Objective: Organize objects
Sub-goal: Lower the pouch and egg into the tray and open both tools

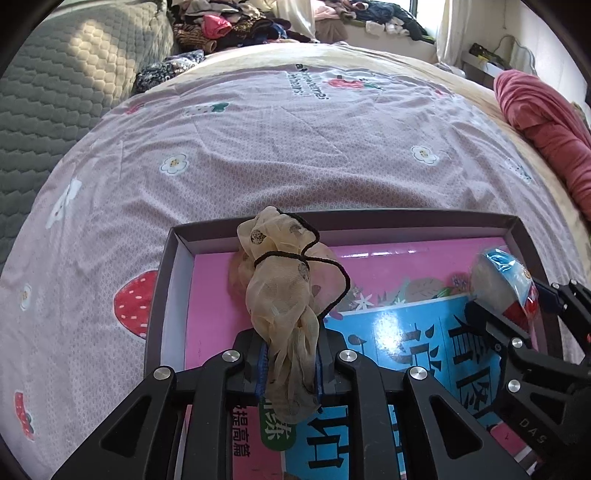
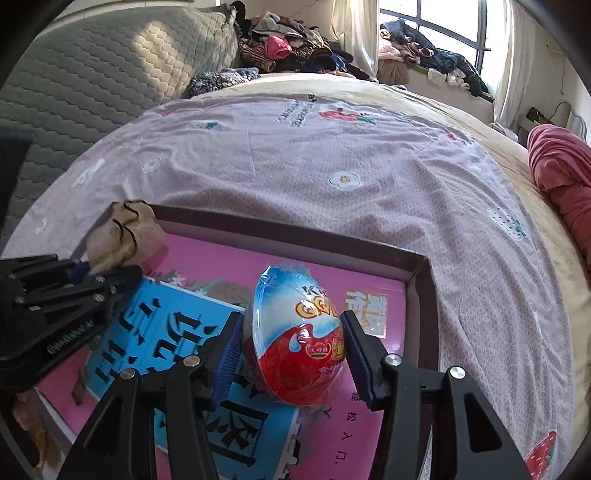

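a bed with a pink strawberry-print sheet (image 1: 295, 155) fills the frame; a grey quilted headboard (image 1: 55, 85) upper left, heaped clothes (image 2: 295, 48) at top, sunlit window (image 2: 443, 22) upper right.

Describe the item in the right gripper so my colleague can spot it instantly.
Find the shallow dark-rimmed box on the pink strawberry-print bedsheet. Over the pink-and-blue book inside it, the right gripper clamps an egg-shaped treat. Its glossy blue-over-red wrapper sets it apart from the beige scrunchie nearby.
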Available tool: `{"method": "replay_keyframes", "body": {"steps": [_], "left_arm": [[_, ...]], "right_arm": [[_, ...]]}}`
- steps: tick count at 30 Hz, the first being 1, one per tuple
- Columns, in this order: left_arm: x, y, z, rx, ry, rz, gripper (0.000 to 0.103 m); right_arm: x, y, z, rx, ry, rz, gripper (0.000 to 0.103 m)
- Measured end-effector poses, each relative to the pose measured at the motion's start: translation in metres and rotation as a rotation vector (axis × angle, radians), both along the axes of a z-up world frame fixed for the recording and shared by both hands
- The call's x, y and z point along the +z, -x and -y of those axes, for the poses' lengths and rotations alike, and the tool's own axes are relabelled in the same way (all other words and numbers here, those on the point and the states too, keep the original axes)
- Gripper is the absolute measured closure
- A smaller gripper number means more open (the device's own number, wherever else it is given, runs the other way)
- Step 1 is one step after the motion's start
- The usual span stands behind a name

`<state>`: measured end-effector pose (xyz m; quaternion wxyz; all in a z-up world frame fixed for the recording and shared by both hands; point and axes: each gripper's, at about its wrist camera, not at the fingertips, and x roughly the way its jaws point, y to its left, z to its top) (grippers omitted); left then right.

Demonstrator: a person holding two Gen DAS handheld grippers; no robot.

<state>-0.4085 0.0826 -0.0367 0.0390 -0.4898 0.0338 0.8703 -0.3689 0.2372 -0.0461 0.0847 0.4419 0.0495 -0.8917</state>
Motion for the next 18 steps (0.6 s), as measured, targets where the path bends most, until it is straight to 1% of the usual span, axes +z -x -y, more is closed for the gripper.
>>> {"method": "replay_keyframes", "body": {"steps": [3, 5, 6, 10, 12, 13, 15, 17, 18], "left_arm": [[-0.002, 0.003, -0.004, -0.007, 0.024, 0.003, 0.079], [-0.003, 0.003, -0.005, -0.007, 0.043, -0.001, 0.073], [-0.003, 0.003, -0.006, -0.003, 0.046, -0.006, 0.073], [-0.003, 0.003, -0.008, 0.007, 0.056, -0.015, 0.066], [-0.003, 0.000, -0.011, -0.003, 0.074, -0.017, 0.059], [-0.003, 0.000, -0.012, -0.005, 0.082, -0.018, 0.053], [-0.003, -0.002, -0.013, -0.010, 0.104, -0.021, 0.049], [-0.003, -0.003, -0.014, -0.010, 0.128, -0.025, 0.038], [-0.003, -0.003, -0.015, -0.008, 0.144, -0.026, 0.035]], "right_arm": [[-0.003, 0.002, 0.000, -0.008, -0.007, 0.015, 0.049], [-0.006, 0.003, 0.000, -0.012, -0.011, 0.030, 0.049], [-0.007, 0.003, 0.000, -0.016, -0.010, 0.036, 0.049], [-0.004, 0.001, -0.001, -0.012, 0.004, 0.020, 0.049], [-0.004, 0.001, -0.002, -0.013, 0.006, 0.022, 0.049], [-0.004, 0.001, -0.003, -0.018, 0.008, 0.024, 0.049], [-0.003, 0.001, -0.005, -0.023, 0.019, 0.025, 0.049], [-0.001, -0.001, -0.006, -0.025, 0.023, 0.022, 0.048], [0.000, -0.001, -0.007, -0.027, 0.022, 0.017, 0.046]]}}
